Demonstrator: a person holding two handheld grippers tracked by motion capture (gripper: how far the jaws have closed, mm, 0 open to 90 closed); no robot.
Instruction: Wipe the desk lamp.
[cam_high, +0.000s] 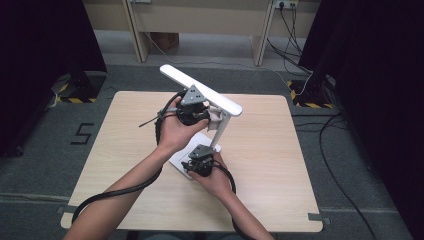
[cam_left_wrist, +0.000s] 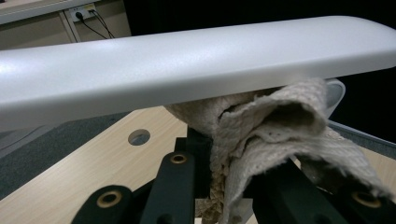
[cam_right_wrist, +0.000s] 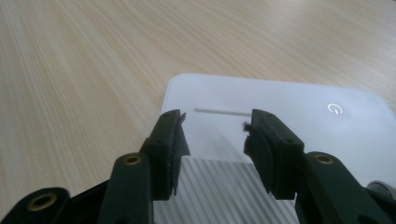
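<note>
A white desk lamp stands mid-table, its long head (cam_high: 200, 90) slanting above a flat white base (cam_high: 177, 160) on a short stem (cam_high: 222, 127). My left gripper (cam_high: 192, 112) sits just under the head, shut on a beige cloth (cam_left_wrist: 275, 130) that presses against the underside of the head (cam_left_wrist: 187, 60). The jaws of the left gripper (cam_left_wrist: 229, 172) pinch the folded cloth. My right gripper (cam_high: 195, 162) is low over the lamp base (cam_right_wrist: 289, 102). Its jaws (cam_right_wrist: 214, 135) stand open with nothing between them, near a small power symbol (cam_right_wrist: 334, 108).
The wooden table (cam_high: 125, 150) has bare surface left and right of the lamp, and a round hole (cam_left_wrist: 138, 136) shows in it. Dark curtains flank both sides. Cables (cam_high: 320, 125) trail on the floor at right; pale desks (cam_high: 200, 20) stand behind.
</note>
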